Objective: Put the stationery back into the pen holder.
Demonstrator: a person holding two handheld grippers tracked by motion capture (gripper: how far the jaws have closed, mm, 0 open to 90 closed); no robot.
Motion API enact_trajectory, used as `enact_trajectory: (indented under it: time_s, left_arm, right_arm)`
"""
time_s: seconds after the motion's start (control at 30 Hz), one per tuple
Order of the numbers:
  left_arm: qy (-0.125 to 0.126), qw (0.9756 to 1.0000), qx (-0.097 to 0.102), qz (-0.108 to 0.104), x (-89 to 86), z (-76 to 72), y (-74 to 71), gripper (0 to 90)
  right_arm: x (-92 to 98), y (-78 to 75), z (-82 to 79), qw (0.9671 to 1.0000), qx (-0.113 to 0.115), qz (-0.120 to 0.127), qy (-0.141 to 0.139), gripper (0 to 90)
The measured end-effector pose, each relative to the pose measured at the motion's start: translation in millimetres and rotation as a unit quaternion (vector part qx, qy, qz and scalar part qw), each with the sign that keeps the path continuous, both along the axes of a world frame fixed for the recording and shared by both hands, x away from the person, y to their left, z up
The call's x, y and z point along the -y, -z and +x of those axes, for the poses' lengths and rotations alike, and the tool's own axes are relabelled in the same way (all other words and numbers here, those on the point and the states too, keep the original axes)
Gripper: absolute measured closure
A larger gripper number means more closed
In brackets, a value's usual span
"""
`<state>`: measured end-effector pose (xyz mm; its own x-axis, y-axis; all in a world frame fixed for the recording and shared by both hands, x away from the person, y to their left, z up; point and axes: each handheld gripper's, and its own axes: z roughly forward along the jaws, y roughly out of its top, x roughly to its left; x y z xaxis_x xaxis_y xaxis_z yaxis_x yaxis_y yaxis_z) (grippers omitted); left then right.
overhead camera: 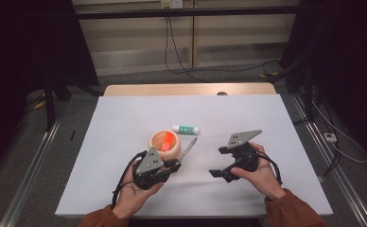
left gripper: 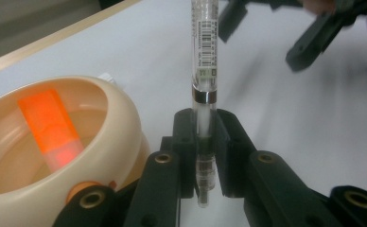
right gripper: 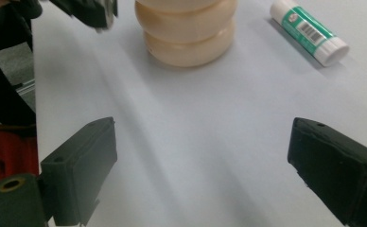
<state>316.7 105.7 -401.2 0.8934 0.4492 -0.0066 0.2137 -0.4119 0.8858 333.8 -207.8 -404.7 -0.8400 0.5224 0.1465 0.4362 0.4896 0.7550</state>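
High view shows the left gripper (overhead camera: 172,166) clamped on a clear pen (overhead camera: 189,147) just beside the cream bowl (overhead camera: 154,141), which holds an orange block (overhead camera: 167,140); the right gripper (overhead camera: 221,161) hovers with jaws wide and empty, a glue stick (overhead camera: 186,128) lying beyond. Judging the pen is bound for the bowl, keep the squeeze firm, lift the tip over the rim, and release low; the slim barrel could slip or roll.

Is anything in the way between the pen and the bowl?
Nothing visible: the clear plastic pen, clamped in the left gripper, stands right beside the round cream bowl with bare white table around it.
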Motion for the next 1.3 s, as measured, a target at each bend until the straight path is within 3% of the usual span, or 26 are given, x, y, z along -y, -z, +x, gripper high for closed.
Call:
enact_trajectory:
  time_s: [0.07,0.23,0.3,0.37,0.53,0.63,0.93,1.03,1.3]
  left_arm:
    - [-0.007,0.9999,0.005,-0.014,-4.3,2.1,-2.2,80.1]
    - [-0.017,0.9979,-0.015,-0.06,-13.9,8.4,-6.1,80.1]
    - [-0.035,0.9973,-0.013,-0.063,-16.6,9.9,-7.3,80.1]
    - [-0.045,0.9956,-0.025,-0.078,-20.5,12.7,-8.1,80.1]
    - [-0.068,0.993,-0.003,-0.097,-28.8,18.2,-14.6,80.1]
    - [-0.085,0.9896,0.005,-0.116,-33.4,24.7,-17.9,80.1]
    - [-0.12,0.9852,0.019,-0.121,-41.3,46.5,-9.2,80.0]
    - [-0.12,0.9864,0.024,-0.11,-39.0,48.8,-2.4,80.0]
    - [-0.12,0.9887,0.013,-0.089,-36.7,51.0,12.8,79.9]
  right_arm:
    - [4.2,2.3,-1.9,1.0,0.0,0.001,0.007,9.3]
    - [16.4,7.2,-6.2,0.9994,-0.001,0.015,0.032,7.8]
    - [20.1,9.0,-7.8,0.999,0.003,0.018,0.041,6.6]
    - [22.8,11.2,-8.8,0.9983,0.008,0.023,0.052,6.1]
    - [23.9,13.2,-9.3,0.9973,0.016,0.022,0.069,6.2]
    - [24.1,14.1,-8.8,0.9971,0.017,0.021,0.071,6.4]
    - [22.8,15.7,-8.2,0.9975,0.013,0.02,0.067,6.6]
    - [22.1,16.1,-8.2,0.9975,0.013,0.019,0.066,6.6]
    - [21.6,16.6,-8.2,0.9977,0.014,0.018,0.064,6.7]
